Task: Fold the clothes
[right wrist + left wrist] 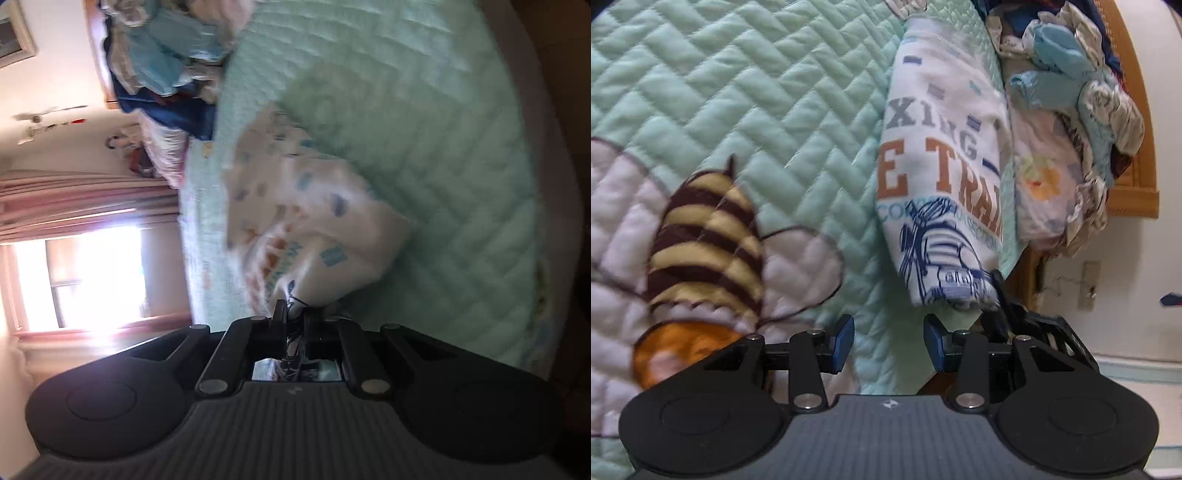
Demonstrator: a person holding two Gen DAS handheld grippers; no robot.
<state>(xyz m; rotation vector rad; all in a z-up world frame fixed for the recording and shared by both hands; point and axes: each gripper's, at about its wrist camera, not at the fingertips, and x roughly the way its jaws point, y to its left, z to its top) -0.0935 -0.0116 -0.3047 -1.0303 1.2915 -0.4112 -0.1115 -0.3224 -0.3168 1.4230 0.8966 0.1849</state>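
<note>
Fingers on our left gripper [889,341] are spread with nothing between them, while our right gripper [295,314] is pinching the white printed train shirt [942,177], which drapes over the mint-green quilted bedspread [757,92] beside a crumpled clothes pile [1071,92].

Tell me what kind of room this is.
Most likely a child's bedroom: a mint quilted bedspread with a bee appliqué, a wooden headboard behind a pile of unfolded clothes, and a curtained window.

R wrist view motion-blurred; printed shirt [314,221] text unreadable, clothes pile [166,55] indistinct.
</note>
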